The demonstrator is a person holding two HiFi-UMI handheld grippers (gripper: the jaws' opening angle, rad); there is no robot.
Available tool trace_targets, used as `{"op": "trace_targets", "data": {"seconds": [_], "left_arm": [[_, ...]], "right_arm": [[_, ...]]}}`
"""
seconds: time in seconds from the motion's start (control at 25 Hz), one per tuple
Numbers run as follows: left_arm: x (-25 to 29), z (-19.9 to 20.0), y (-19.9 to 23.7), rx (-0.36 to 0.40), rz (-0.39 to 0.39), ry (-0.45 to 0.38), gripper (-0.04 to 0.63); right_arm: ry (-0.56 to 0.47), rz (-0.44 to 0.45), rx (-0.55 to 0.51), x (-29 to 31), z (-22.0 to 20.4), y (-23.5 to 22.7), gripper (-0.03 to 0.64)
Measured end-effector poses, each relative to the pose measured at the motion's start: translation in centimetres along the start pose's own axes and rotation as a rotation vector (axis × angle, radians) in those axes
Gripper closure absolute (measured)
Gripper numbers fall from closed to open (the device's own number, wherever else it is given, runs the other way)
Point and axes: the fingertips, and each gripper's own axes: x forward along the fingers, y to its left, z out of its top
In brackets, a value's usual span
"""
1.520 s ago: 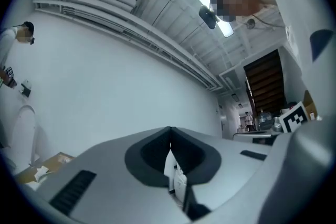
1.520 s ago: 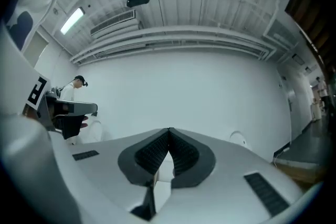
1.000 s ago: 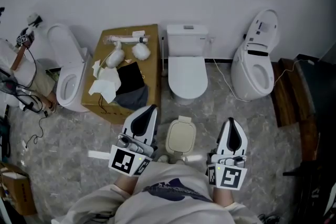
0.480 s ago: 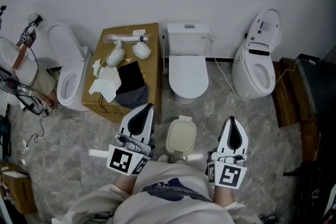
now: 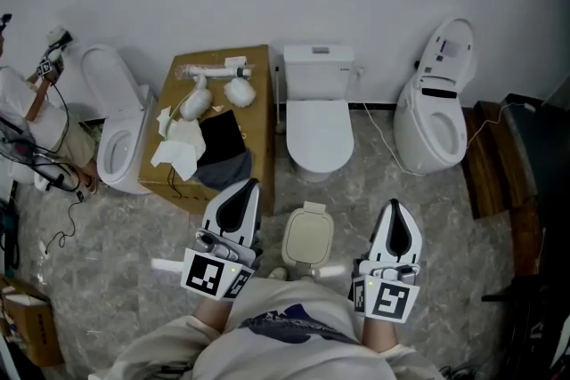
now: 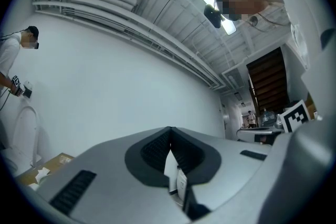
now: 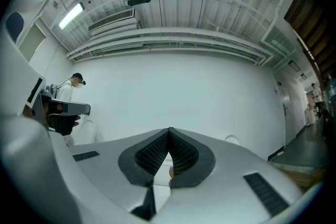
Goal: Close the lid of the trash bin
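Note:
A small trash bin [image 5: 307, 237] with a beige lid stands on the marble floor just in front of the person, between the two grippers. From above, the lid appears to lie flat over the bin. My left gripper [image 5: 247, 186] hangs to the bin's left, tips together with nothing in them. My right gripper [image 5: 394, 206] hangs to the bin's right, also shut and empty. Neither touches the bin. In the left gripper view the left gripper [image 6: 169, 132] points up at the white wall with its pads meeting. The right gripper [image 7: 169, 132] does likewise in the right gripper view.
A white toilet [image 5: 318, 125] stands straight ahead behind the bin. A cardboard box [image 5: 259, 102] with cloths and paper lies to its left. More toilets stand at the far left [image 5: 116, 138] and right [image 5: 435, 116]. Wooden boards [image 5: 485, 165] lie at the right, cables [image 5: 40, 178] at the left.

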Motion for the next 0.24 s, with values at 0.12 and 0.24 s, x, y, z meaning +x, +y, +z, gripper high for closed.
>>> {"op": "trace_targets", "data": {"seconds": [0.12, 0.24], "left_arm": [[0.29, 0.05, 0.04, -0.001, 0.000, 0.000, 0.598], [0.56, 0.12, 0.11, 0.000, 0.001, 0.000, 0.598]], "right_arm": [[0.002, -0.001, 0.001, 0.25, 0.03, -0.16, 0.611], [0.006, -0.002, 0.001, 0.46, 0.04, -0.32, 0.611]]}}
